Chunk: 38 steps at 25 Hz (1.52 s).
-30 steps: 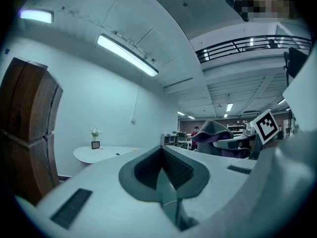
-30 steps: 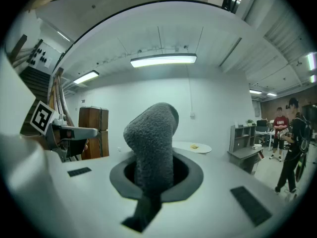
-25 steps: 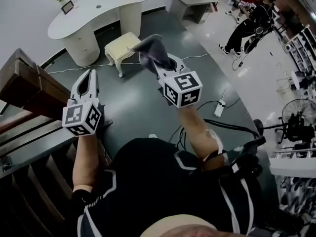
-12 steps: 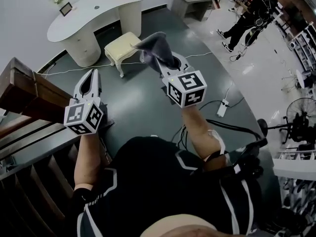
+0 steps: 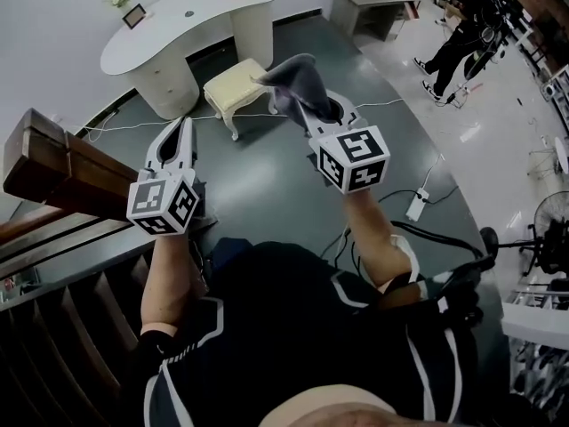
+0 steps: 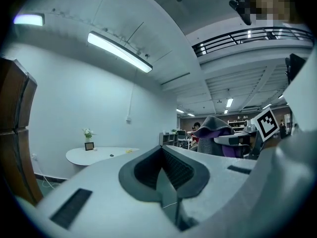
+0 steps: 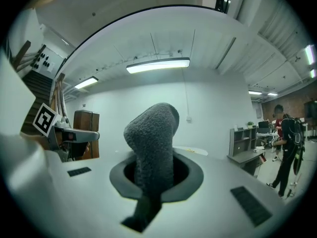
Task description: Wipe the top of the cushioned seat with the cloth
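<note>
Grey cloth (image 5: 298,83) held up, cushioned seat (image 5: 233,80) well ahead on the floor.
Soft, light, floppy, probably easy to drag flat; right gripper (image 5: 313,116) clamps its bunched end. Left gripper (image 5: 182,130) closed, empty.

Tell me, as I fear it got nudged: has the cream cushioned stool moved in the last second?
No. The cream cushioned stool still stands beside the white curved desk, as before; both slid slightly rightward together in the head view.

Left claw (image 5: 184,124) lifted slightly, bystander (image 5: 469,27) farther off, view swung left
</note>
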Each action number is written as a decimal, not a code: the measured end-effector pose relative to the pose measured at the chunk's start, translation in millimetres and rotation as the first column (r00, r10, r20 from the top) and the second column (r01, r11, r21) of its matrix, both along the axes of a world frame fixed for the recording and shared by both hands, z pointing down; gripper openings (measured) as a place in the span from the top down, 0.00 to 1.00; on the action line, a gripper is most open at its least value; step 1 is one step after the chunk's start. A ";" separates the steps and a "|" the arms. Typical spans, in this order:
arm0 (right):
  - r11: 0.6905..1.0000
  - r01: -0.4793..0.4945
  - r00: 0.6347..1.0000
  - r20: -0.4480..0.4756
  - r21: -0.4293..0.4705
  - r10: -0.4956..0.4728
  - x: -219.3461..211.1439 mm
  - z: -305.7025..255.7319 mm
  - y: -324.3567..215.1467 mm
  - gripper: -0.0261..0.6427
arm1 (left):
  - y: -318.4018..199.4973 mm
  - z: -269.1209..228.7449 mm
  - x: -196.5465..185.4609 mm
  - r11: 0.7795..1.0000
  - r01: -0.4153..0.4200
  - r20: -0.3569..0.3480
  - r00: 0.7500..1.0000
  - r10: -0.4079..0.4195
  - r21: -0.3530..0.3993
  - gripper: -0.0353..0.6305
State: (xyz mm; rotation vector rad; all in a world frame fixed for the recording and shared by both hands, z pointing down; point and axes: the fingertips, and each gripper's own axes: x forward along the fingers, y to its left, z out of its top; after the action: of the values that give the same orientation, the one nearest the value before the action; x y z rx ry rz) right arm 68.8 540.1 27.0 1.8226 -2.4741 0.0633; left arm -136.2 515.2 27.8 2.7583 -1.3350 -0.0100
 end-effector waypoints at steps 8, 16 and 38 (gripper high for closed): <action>1.000 -0.008 1.000 -0.017 -0.011 0.008 9.7 3.3 -57.5 0.91 | -56.3 13.7 6.2 1.000 -0.006 -0.005 1.000 0.006 -0.022 0.94; 0.996 -0.080 0.996 -0.027 -0.027 0.080 8.1 1.3 -143.3 0.91 | -153.6 20.4 -2.0 0.997 -0.072 -0.065 0.995 0.071 -0.017 0.94; 0.991 -0.122 0.992 -0.035 -0.058 0.120 -22.3 17.9 -323.0 0.91 | -348.5 34.8 -38.7 0.994 -0.096 -0.120 0.989 0.090 -0.053 0.94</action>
State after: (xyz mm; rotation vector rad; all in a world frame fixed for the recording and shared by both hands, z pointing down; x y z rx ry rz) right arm 46.5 217.1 44.9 1.9314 -2.3127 0.1125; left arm -174.9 166.7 62.6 2.7212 -1.1585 -0.1232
